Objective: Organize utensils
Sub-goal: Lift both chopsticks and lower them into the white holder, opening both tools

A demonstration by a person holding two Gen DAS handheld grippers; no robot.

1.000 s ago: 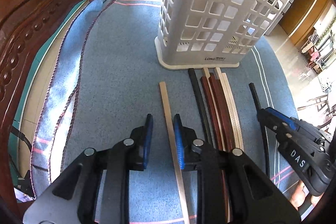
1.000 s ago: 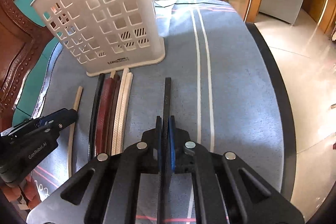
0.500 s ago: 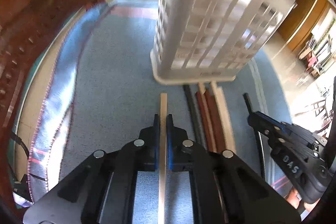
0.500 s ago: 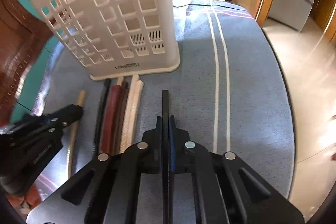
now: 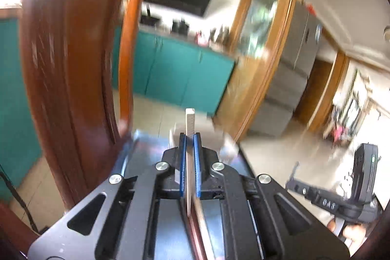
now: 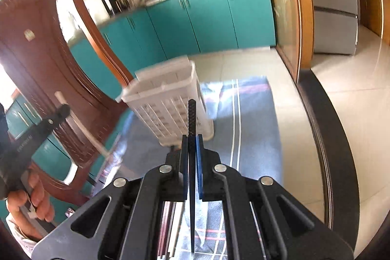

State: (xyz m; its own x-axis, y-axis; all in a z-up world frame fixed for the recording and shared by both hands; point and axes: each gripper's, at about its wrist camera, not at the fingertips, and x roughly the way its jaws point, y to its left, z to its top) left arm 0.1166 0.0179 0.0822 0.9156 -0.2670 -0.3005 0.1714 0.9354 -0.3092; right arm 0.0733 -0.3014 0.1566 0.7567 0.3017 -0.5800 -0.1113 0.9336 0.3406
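Pale wood shows between the blue pads of the left gripper (image 5: 190, 138), clenched on a beige chopstick (image 5: 190, 123) whose tip juts out ahead of the jaws. The right gripper (image 6: 192, 138) is likewise clamped on a black chopstick (image 6: 191, 117) standing past its jaws. Beyond and below those jaws, the white slotted basket (image 6: 168, 99) stands on the blue cloth (image 6: 253, 128), with more chopsticks (image 6: 168, 226) lying beneath the gripper body.

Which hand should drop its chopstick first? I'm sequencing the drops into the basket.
Probably right: its gripper aims the black chopstick at the white basket. The left gripper, holding the pale chopstick, points past it.
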